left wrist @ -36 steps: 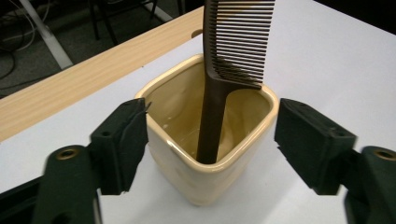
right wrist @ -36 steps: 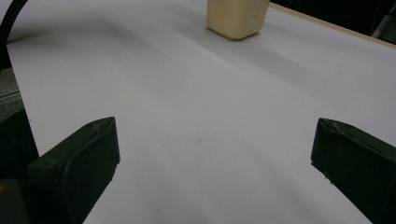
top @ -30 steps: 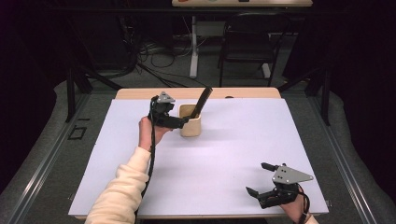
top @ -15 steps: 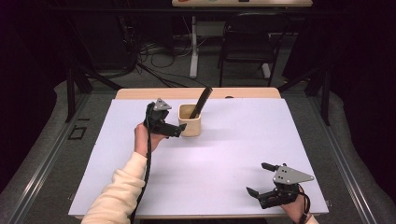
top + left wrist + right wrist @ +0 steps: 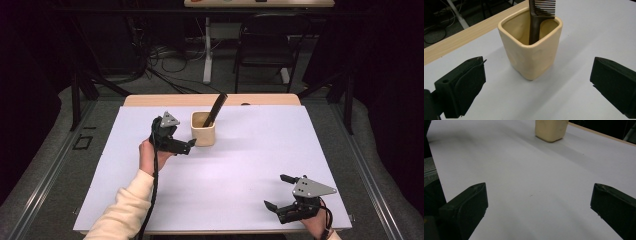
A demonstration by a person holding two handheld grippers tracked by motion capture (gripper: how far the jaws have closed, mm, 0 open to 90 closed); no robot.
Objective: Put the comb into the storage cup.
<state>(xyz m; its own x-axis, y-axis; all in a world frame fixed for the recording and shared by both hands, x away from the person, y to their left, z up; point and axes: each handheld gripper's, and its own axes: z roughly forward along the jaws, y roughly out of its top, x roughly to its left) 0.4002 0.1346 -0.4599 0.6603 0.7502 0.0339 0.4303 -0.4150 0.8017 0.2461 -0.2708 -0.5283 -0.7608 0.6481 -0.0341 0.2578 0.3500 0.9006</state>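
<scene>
A white sheet covers the table, whose bare wooden edge shows along the far side, and dark floor, cables and a chair lie beyond it. Nearest the person, at about five o'clock on the sheet in the high view, the right gripper sits low over the surface in the person's hand, its grey three-cornered plate on top and its jaws spread wide with nothing between them; in the right gripper view the two black jaws stand far apart over plain white sheet, and the cream cup shows well off at about twelve o'clock. Farther out, at about ten o'clock from the table's middle, the left gripper is held by a hand that comes from a pale sleeve, with its cable trailing back along the forearm. Its jaws are also released and wide apart, pointing at the cup from just beside it, not touching. In the left gripper view the cup stands upright on the sheet between and beyond the two open jaws, a squarish cream vessel with rounded corners. A dark comb stands inside it, handle down and teeth up, leaning against the far rim toward one o'clock; in the high view the comb slants out over the cup's far right corner.
</scene>
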